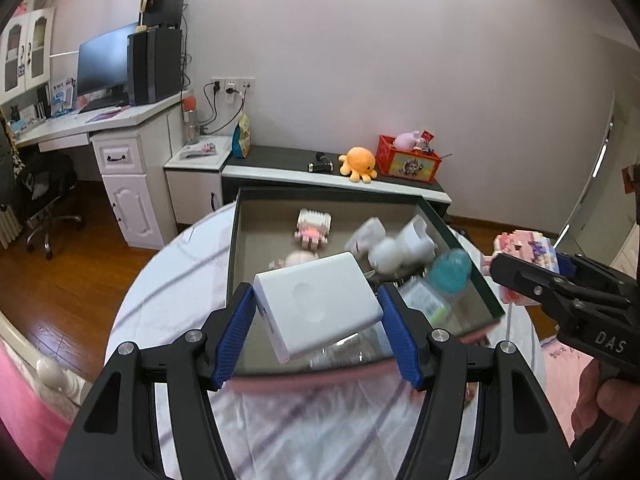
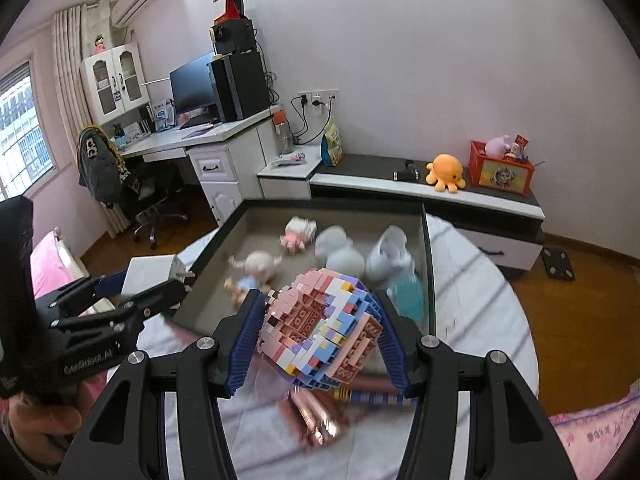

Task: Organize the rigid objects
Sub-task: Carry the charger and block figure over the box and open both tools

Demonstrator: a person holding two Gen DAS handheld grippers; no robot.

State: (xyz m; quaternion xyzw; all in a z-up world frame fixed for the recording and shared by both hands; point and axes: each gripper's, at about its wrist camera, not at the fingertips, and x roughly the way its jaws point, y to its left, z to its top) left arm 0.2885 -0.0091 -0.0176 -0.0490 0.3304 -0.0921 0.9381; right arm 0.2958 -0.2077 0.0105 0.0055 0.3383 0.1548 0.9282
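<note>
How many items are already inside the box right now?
5 that I can tell inside the box: block toy at the back, doll, two white items, teal-capped bottle. Blur may hide others.

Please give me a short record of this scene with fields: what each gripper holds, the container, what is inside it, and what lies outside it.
left gripper: jaws shut on a white charger, held above the near edge of the box
right gripper: jaws shut on a pastel brick model
container: dark open box on a striped cloth
inside box: small brick figure, doll, white toys, teal-capped bottle
outside box: pink shiny items on the cloth, blurred
background: orange octopus plush on a low cabinet
</note>
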